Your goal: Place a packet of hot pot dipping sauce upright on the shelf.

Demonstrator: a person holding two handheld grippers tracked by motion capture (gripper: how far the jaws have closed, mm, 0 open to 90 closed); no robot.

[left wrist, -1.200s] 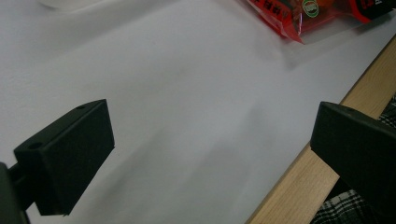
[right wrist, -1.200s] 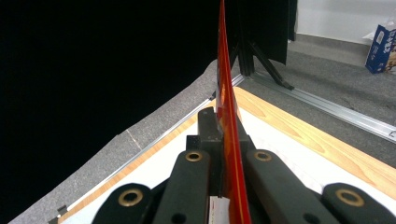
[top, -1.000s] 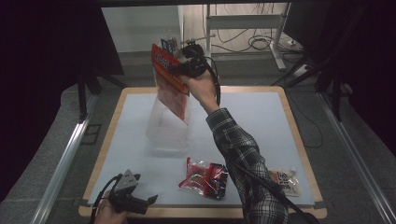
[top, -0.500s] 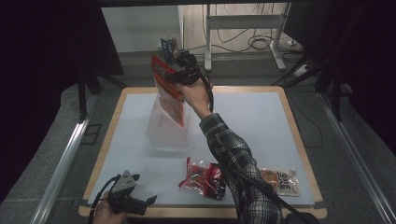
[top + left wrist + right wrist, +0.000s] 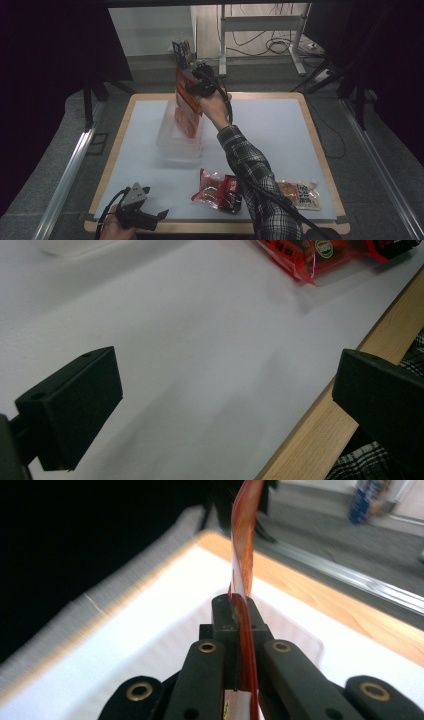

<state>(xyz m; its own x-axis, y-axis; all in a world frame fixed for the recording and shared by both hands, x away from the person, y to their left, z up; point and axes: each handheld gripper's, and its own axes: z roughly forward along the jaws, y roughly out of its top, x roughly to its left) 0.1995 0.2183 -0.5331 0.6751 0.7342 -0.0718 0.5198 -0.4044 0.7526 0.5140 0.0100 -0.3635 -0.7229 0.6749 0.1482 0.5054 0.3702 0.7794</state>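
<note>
High view: red packet [image 5: 186, 105] hangs upright in the upper centre of the frame, its lower end inside a clear tub [image 5: 176, 142] on the table [image 5: 280, 145]. The right gripper [image 5: 192, 90] is clamped on the packet's top edge; in the right gripper view the jaws pinch the thin film [image 5: 242, 570] edge-on. Step in hand, by judgement: lowering the packet into the tub. Next move calls for letting go once it sits inside. The left gripper [image 5: 150, 217], lower left, rests with jaws apart, holding nothing. Two more packets [image 5: 220, 189] [image 5: 300, 194] lie at lower right.
</note>
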